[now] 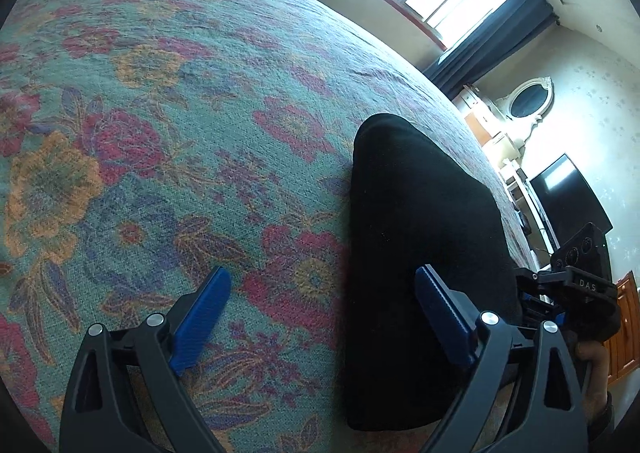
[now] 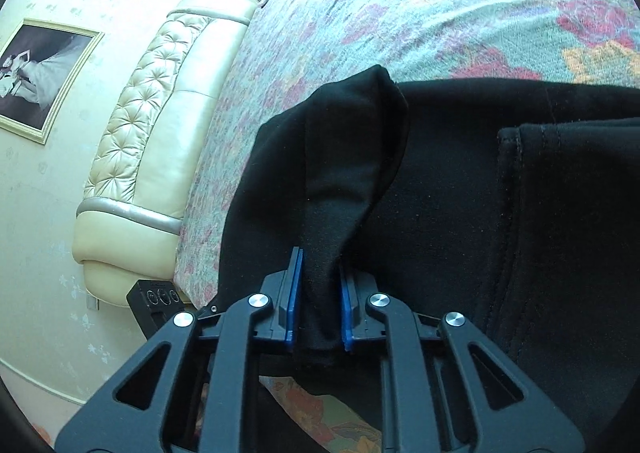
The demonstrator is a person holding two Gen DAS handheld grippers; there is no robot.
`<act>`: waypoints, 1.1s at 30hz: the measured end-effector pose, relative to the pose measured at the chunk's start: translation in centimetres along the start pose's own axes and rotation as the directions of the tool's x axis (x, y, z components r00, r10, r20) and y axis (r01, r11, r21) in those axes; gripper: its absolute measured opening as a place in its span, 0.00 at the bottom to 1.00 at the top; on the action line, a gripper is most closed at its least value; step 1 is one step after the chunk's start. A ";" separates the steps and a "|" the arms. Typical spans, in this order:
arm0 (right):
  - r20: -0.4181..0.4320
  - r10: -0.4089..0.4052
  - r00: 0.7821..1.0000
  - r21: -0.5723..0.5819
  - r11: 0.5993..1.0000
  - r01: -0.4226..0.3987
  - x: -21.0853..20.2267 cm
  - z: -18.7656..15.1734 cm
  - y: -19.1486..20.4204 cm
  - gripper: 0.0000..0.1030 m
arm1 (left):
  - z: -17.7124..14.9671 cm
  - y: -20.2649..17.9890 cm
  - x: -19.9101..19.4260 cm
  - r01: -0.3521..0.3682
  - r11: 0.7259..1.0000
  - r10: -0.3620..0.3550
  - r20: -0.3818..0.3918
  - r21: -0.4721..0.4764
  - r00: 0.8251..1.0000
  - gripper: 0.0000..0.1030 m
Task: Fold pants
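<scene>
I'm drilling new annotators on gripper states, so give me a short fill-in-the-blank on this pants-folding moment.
1. The right gripper is shut on a bunch of the ____ pants.
2. The left gripper hangs with its jaws ____ over the pants' edge.
3. The pants lie on a ____-patterned bedspread.
4. The pads of both grippers are coloured ____.

Missing words: black; open; floral; blue
</scene>
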State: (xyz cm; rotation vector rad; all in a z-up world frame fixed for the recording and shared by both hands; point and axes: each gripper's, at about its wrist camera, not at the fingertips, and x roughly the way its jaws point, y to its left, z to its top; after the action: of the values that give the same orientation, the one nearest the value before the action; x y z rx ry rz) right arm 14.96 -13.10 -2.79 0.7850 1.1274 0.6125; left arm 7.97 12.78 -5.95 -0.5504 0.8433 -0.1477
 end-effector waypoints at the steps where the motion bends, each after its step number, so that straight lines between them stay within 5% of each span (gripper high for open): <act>1: 0.009 0.005 1.000 -0.009 1.000 -0.005 -0.5 0.0 0.2 0.15 | 0.1 -0.2 -0.2 -0.011 1.000 0.011 0.008 0.015 1.000 0.90; 6: 0.041 0.004 0.999 -0.063 0.998 -0.001 -3.2 -0.1 1.5 0.11 | 0.4 -2.3 -1.4 0.000 0.996 -0.007 0.073 0.089 0.997 0.90; 13: 0.074 -0.034 0.997 -0.100 0.994 0.041 -6.0 -0.4 1.4 0.09 | 0.1 -7.2 -0.4 0.056 0.972 -0.062 0.016 0.227 0.998 0.90; 33: 0.195 -0.147 0.970 -0.164 0.970 0.180 -13.7 -1.6 0.6 0.09 | -0.2 -8.9 0.0 0.053 0.974 -0.051 -0.012 0.222 0.999 0.90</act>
State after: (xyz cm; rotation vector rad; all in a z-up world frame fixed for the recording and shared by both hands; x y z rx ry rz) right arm 8.99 -22.95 4.85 0.5725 0.9442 0.4859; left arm 8.64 5.14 -1.44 -0.3615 0.8070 -0.2884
